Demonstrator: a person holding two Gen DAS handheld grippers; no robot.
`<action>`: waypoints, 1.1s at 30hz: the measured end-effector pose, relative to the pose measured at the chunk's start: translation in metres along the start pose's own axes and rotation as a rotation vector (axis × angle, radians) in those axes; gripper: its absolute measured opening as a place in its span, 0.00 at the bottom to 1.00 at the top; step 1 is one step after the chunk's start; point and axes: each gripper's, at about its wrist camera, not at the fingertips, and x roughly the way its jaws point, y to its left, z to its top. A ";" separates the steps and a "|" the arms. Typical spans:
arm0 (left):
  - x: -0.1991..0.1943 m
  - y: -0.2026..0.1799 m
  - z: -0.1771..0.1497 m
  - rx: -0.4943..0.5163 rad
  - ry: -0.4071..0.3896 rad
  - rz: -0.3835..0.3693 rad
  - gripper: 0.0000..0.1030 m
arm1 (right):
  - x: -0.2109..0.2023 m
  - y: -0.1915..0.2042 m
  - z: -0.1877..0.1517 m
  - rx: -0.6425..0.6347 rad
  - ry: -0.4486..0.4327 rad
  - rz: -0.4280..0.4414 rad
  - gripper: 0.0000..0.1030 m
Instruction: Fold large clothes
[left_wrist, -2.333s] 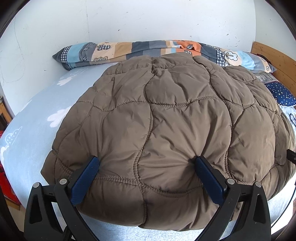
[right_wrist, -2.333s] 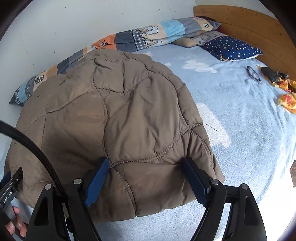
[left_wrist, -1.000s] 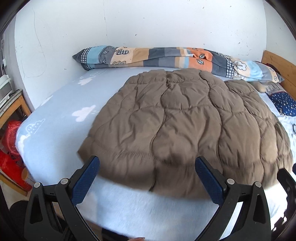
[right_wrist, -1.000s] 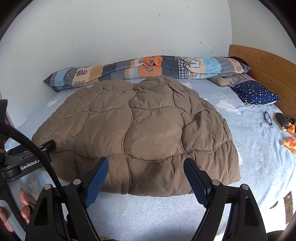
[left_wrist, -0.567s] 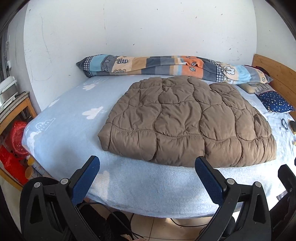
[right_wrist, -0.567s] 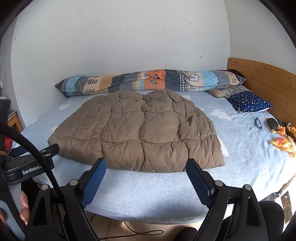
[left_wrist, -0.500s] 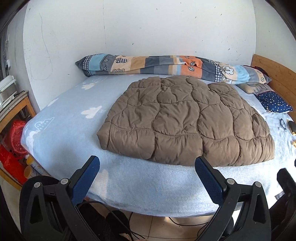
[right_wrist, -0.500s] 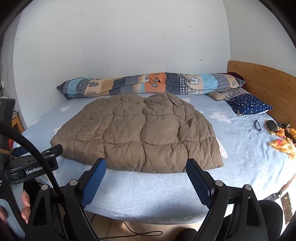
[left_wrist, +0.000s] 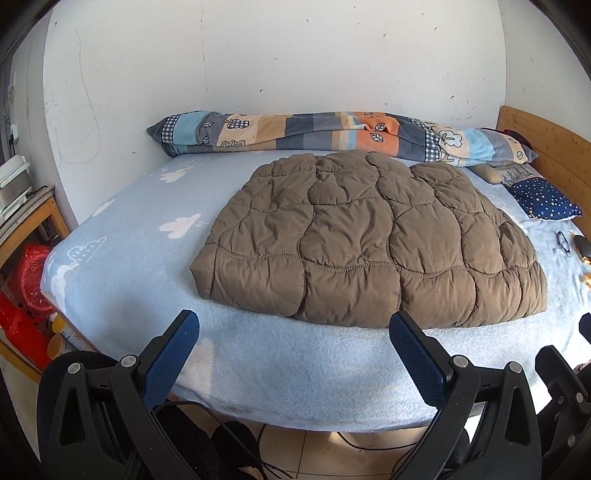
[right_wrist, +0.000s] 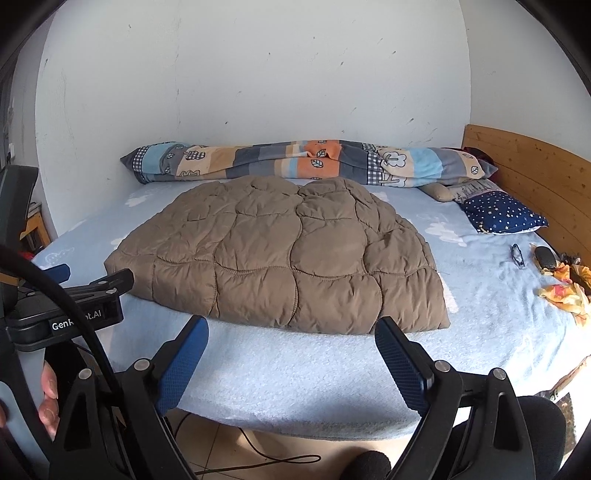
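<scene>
- Left wrist view: left gripper (left_wrist: 293, 334) is hovering off the bed (left_wrist: 258, 362) edge, jaws spread, gripping nothing; folded brown jacket (left_wrist: 369, 240) is lying mid-bed.
- Right wrist view: right gripper (right_wrist: 291, 339) is hanging likewise, jaws spread and empty; jacket (right_wrist: 280, 254) is resting beyond its tips.

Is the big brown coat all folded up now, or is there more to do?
Looks nearly done: the brown quilted coat lies folded in a neat flat bundle on the blue bed. Nothing is in hand: the left claw and right claw are both open, off the coat. Maybe one more fold to make it smaller.
</scene>
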 end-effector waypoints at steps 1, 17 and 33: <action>0.001 0.000 0.000 0.001 0.003 0.000 1.00 | 0.001 0.000 0.000 -0.001 0.001 0.003 0.91; 0.008 -0.003 -0.002 0.020 0.027 0.001 1.00 | 0.010 0.000 -0.004 0.012 0.038 0.005 0.91; 0.011 -0.003 -0.003 0.021 0.046 -0.004 1.00 | 0.013 -0.001 -0.005 0.018 0.044 -0.001 0.91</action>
